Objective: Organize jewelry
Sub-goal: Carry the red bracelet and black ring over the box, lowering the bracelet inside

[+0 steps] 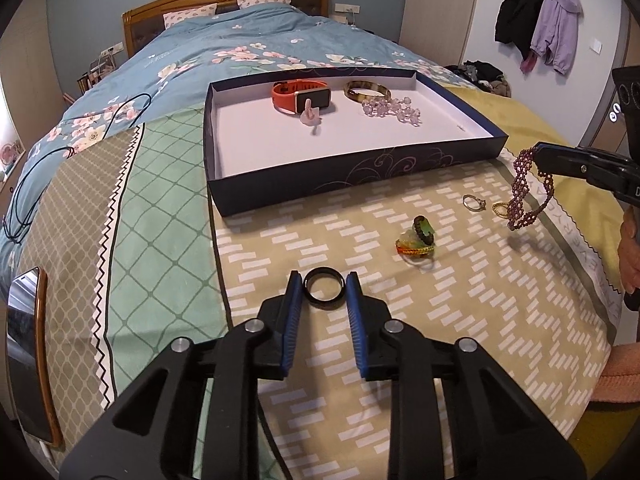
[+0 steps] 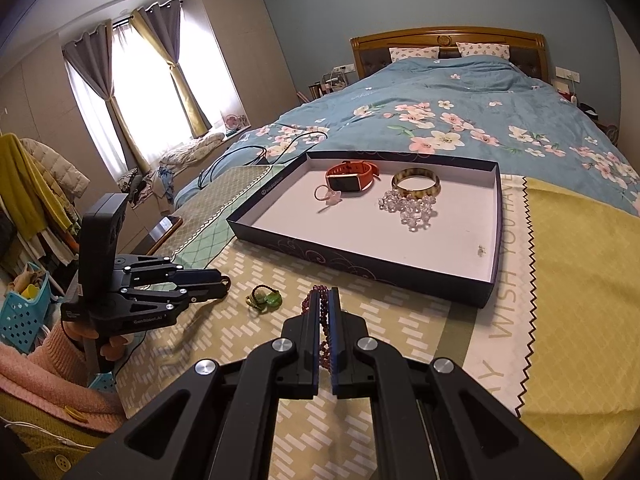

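A dark shallow box (image 1: 352, 178) with a white floor lies on the bed and holds an orange watch (image 1: 300, 96), a pink ring (image 1: 310, 116), an amber bangle (image 1: 367, 91) and a clear bead bracelet (image 1: 394, 110). My left gripper (image 1: 323, 294) is closed around a black ring (image 1: 323, 289), held above the cloth. My right gripper (image 2: 329, 312) is shut on a purple beaded bracelet (image 1: 524, 188), which hangs from it right of the box. A green-and-orange ring cluster (image 1: 416, 238), a silver ring (image 1: 474, 202) and a gold ring (image 1: 499, 209) lie on the cloth.
A phone (image 1: 28, 352) lies at the bed's left edge. A black cable (image 1: 36, 172) trails over the blue floral duvet (image 1: 240, 48). A yellow cloth (image 2: 576, 300) covers the right side. The box also shows in the right wrist view (image 2: 360, 268).
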Demonstrator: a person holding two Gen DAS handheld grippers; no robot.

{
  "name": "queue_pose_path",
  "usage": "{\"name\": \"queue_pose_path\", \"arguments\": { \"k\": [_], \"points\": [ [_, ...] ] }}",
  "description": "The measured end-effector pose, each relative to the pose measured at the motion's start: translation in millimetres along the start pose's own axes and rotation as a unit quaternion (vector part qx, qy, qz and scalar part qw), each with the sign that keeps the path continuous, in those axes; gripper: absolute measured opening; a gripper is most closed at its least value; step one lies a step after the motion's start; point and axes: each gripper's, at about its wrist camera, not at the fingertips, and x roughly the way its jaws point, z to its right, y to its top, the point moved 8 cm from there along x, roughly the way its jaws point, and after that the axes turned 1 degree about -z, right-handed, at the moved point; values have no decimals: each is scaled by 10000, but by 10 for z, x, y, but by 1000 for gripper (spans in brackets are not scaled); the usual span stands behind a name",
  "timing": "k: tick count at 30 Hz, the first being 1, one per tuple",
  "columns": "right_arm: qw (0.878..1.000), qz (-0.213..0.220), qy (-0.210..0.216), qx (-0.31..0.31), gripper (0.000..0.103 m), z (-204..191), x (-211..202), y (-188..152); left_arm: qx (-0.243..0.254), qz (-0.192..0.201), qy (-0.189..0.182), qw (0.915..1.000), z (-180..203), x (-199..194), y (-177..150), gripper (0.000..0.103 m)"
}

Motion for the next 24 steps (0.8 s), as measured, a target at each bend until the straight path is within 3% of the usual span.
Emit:
{"name": "queue_pose_path", "arguments": {
  "k": [7,24],
  "points": [
    [10000,72,22,1,3,-11,7,70,12,78,67,9999,12,-29,16,22],
    [9993,358,48,-89,3,22,36,404,177,880,-135,9959,185,-372,526,22]
  ]
}}
